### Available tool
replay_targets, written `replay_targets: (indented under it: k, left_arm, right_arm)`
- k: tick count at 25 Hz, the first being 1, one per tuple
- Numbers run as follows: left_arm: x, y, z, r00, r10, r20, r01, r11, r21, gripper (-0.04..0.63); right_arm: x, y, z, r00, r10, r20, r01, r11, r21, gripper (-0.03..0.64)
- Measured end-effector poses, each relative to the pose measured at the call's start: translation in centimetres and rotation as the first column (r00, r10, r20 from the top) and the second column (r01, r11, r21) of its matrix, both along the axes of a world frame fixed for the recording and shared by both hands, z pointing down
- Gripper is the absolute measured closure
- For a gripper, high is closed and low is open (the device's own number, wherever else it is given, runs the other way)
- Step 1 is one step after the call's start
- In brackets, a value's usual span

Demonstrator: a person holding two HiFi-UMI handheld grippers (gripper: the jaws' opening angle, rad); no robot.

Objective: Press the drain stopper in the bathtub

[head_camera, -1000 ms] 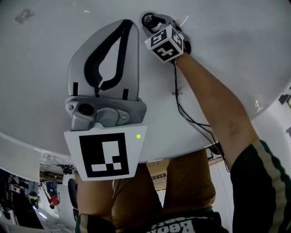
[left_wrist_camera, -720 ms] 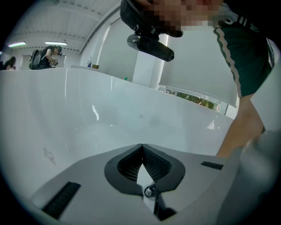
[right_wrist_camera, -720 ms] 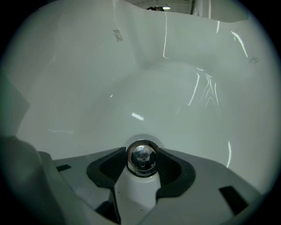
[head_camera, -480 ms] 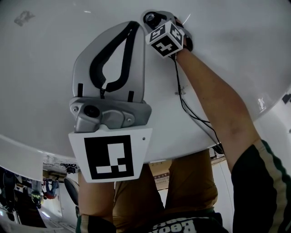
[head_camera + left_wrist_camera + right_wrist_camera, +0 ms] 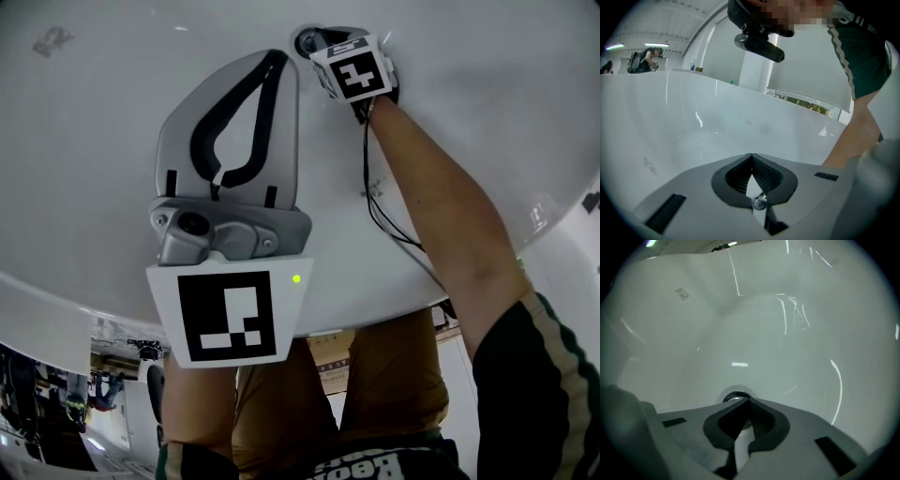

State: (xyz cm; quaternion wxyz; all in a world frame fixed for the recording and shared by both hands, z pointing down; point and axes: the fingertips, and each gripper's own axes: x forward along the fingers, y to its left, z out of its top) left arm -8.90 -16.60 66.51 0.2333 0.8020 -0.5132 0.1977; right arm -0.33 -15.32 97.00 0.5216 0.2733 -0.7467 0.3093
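My left claw (image 5: 279, 58) is closed on nothing, its tips together and pointing to about 12 o'clock over the white bathtub (image 5: 487, 84). Its own camera confirms the pinched tips (image 5: 751, 155) and looks along the tub's inner wall (image 5: 712, 122) to the rim, with my green sleeve (image 5: 862, 51) at 1 o'clock. It does not catch the drain at all.

The head view shows the drain stopper (image 5: 307, 41) at 12 o'clock, just right of the left tips, with my right claw (image 5: 323, 39) down on it. My right forearm (image 5: 441, 206) reaches in from 4 o'clock, a cable (image 5: 375, 202) trailing beside it. Only the right gripper view shows the contact closely: that claw (image 5: 747, 401) is closed, its tips against the near edge of the round metal stopper (image 5: 734, 396) in the tub floor (image 5: 768, 333).
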Motion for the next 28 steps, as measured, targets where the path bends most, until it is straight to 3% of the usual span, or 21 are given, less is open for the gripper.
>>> replay_targets:
  k: [3,13,18,24,28]
  left_arm:
    - [0.1,0.1,0.0,1.000,0.011,0.003,-0.011,1.000,0.000,0.587]
    - [0.2,0.3,0.5,1.000,0.019,-0.005,-0.019,1.000,0.001,0.586]
    - [0.6,0.9,1.0,0.998,0.051,-0.034,-0.052,0.997,-0.050,0.587]
    - [1.0,2.2,2.0,0.994,0.106,-0.016,-0.107,0.988,-0.112,0.587]
    - [1.1,1.8,0.5,0.991,0.136,0.010,-0.134,0.986,-0.095,0.588]
  right_arm:
    - [-0.3,1.0,-0.1,0.998,-0.061,0.025,0.061,0.998,-0.002,0.606]
    - [-1.1,1.8,-1.5,0.995,-0.074,0.061,0.072,0.997,0.030,0.605]
    - [-1.8,1.3,-4.7,0.989,-0.119,0.085,0.113,0.991,0.065,0.606]
    - [-2.5,0.7,-9.3,0.983,-0.139,0.120,0.126,0.986,0.108,0.606]
    - [-2.6,0.6,-12.9,0.980,-0.098,0.176,0.081,0.991,0.102,0.606]
